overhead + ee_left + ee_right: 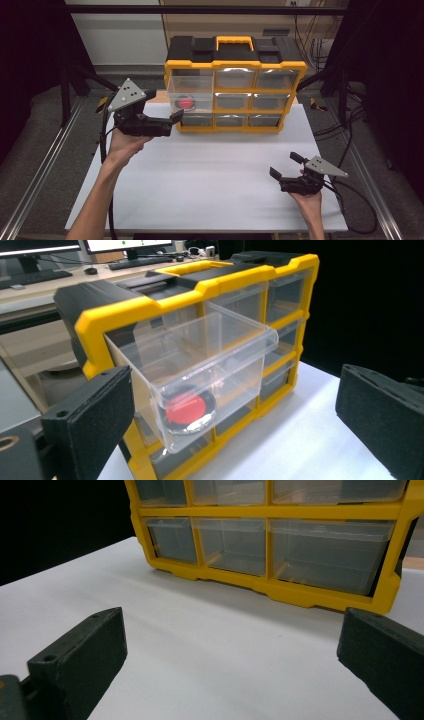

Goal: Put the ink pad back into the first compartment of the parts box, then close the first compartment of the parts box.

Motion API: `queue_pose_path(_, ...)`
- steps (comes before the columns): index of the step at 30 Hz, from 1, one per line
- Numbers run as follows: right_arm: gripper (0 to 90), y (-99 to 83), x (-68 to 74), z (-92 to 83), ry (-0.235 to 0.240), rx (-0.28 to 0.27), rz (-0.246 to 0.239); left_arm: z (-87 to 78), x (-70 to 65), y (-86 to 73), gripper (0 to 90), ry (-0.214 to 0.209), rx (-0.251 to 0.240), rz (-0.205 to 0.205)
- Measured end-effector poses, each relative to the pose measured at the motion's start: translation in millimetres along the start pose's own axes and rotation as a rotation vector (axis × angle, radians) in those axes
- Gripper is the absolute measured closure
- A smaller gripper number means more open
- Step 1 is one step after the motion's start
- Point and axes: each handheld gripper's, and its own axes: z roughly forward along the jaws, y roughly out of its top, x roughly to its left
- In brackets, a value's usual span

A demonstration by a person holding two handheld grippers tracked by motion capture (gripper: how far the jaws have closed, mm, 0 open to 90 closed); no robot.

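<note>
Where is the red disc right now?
The red disc lies in the pulled-out clear drawer at the organizer's left column, beside the left gripper.

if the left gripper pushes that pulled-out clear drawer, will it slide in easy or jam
The clear drawer looks thin, rigid plastic, so it probably slides in lightly. The round red item inside may shift. An off-centre push from the left gripper could skew it in the yellow organizer.

No readable text, label, brand, number or sign anywhere: none on the yellow organizer [235, 65], its clear drawers, or the distant monitor [127, 245].
</note>
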Motion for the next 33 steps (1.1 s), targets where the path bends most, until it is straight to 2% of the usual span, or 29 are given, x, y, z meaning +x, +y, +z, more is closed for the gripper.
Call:
queue_pose_path(13,0.5,-0.4,-0.5,0.0,-0.002,0.003,0.001,3.8,0.9,-37.4,3.6,-0.021,0.018,-0.052)
queue_pose_path(19,0.5,0.0,-0.3,-0.5,-0.002,-0.002,0.004,7.7,-1.1,-49.3,6.3,-0.015,0.019,-0.058)
queue_pose_path(21,0.5,0.0,-0.3,-0.6,-0.001,-0.003,0.006,8.9,-2.6,-52.6,8.4,-0.019,0.017,-0.065)
queue_pose_path(24,0.5,-0.2,-0.4,-0.2,-0.002,-0.003,0.003,10.8,-4.0,-56.7,11.9,-0.019,0.031,-0.056)
queue_pose_path(33,0.5,-0.1,-0.4,-0.2,-0.002,-0.003,0.005,15.8,-3.8,-62.2,25.8,-0.038,0.035,-0.082)
